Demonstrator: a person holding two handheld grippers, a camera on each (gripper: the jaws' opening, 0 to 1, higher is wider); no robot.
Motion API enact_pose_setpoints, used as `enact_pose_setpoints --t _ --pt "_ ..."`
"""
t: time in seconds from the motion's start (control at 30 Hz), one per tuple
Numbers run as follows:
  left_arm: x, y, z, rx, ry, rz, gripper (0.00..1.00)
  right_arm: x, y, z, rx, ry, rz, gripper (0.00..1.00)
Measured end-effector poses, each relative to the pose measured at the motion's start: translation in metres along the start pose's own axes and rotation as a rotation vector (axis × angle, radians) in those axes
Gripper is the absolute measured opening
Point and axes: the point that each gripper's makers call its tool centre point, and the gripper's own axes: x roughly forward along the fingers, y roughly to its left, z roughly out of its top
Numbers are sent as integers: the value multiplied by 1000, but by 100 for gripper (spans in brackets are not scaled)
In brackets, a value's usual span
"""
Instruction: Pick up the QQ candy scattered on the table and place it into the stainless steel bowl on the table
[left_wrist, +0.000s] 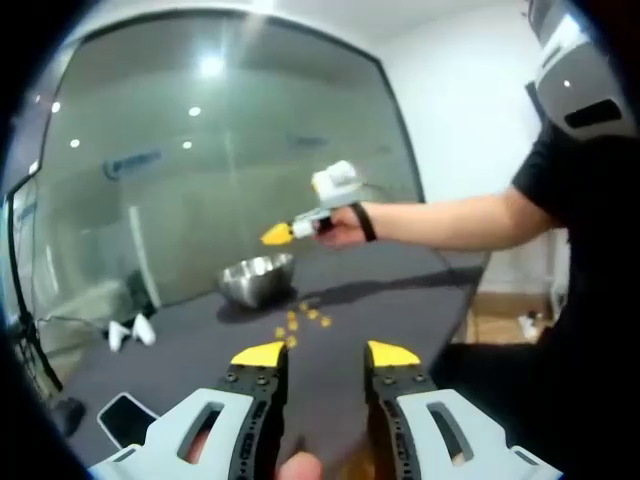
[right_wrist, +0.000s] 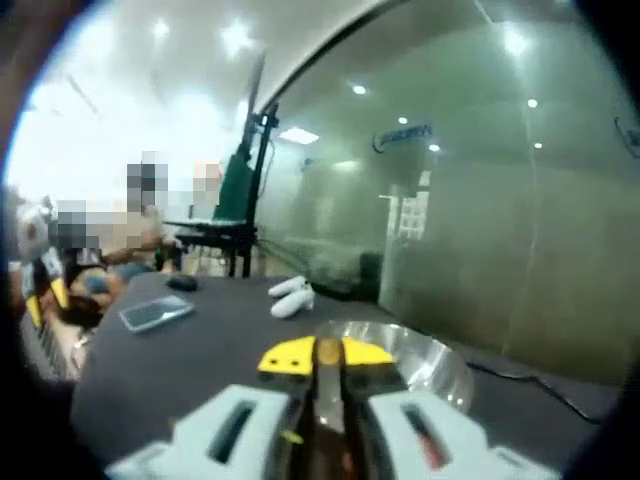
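Several small yellow QQ candies (left_wrist: 300, 322) lie scattered on the dark table (left_wrist: 400, 300), just in front of the stainless steel bowl (left_wrist: 258, 278). My left gripper (left_wrist: 325, 355) is open and empty, hovering low on the near side of the candies. A person's hand holds my right gripper (left_wrist: 279, 234) in the air above and slightly right of the bowl. In the right gripper view, my right gripper (right_wrist: 327, 352) is shut on an orange-yellow QQ candy (right_wrist: 327, 349), with the bowl's rim (right_wrist: 448, 372) right below and beyond the tips.
A phone (left_wrist: 125, 418) (right_wrist: 155, 313) and two white controllers (left_wrist: 132, 332) (right_wrist: 292, 295) lie on the table's far side, with a small black object (right_wrist: 182, 283). A glass wall stands behind the table. A person in black stands at the right table edge (left_wrist: 470, 290).
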Motion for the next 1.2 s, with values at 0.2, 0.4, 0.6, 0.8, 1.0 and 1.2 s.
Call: enact_pose_setpoints --t 0.2,0.4,0.6,0.8,1.0,1.2 --pt "-2 2 5 -4 -12 5 32 14 -24 -4 49 15 -36 9" --pt "1 -3 5 9 -9 -11 32 15 -27 -18 43 81 -66 18" --pt "4 -5 5 19 0 -15 32 14 -30 -25 86 78 -72 23" --pt "5 -5 5 28 3 -17 32 11 -33 -26 71 80 -56 22" --pt "6 -5 4 39 9 -21 32 6 -20 -23 55 86 -37 21" --pt "4 -4 2 37 7 -20 32 -12 -6 -11 20 70 -18 21"
